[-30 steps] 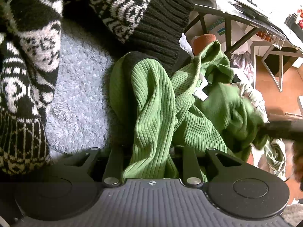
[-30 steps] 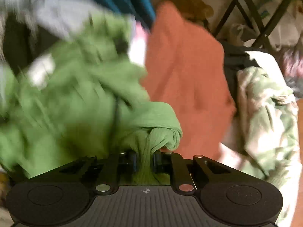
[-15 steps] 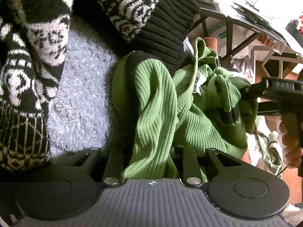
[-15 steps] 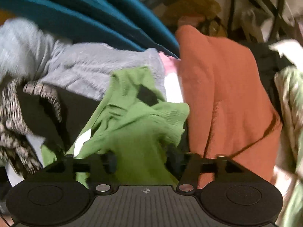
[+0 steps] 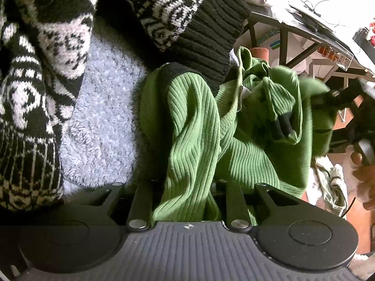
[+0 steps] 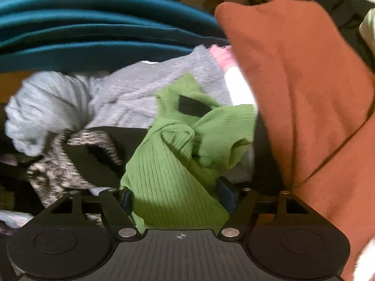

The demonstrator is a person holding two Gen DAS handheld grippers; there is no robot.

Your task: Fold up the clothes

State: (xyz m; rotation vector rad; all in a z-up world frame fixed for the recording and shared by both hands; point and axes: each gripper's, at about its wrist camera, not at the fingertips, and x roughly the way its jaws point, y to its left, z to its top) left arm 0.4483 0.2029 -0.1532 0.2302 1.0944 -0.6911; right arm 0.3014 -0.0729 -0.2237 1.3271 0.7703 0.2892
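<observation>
A green ribbed garment [image 5: 194,126] lies bunched on a pile of clothes. My left gripper [image 5: 187,187] points down at it and is shut on a thick fold of it. In the right wrist view the same green garment [image 6: 168,175] lies loosely between the fingers [image 6: 126,201] of my right gripper [image 6: 177,197]. Its jaws stand wide and are opening, and the pads do not press the cloth. The left wrist view shows the right gripper [image 5: 337,98], blurred, at the garment's far right side, with a hand [image 5: 365,171] on its handle.
A black-and-white patterned sweater [image 5: 35,70] and grey fluffy fabric [image 5: 100,121] lie left of the green garment. An orange-brown garment [image 6: 293,93], teal fabric [image 6: 93,23] and a grey knit [image 6: 140,86] crowd the right wrist view. A metal table frame [image 5: 283,39] stands behind.
My right gripper's jaws went from shut on a green fold to wide apart, and the gripper rolled and shifted along the pile. My left gripper kept its hold and stayed in place.
</observation>
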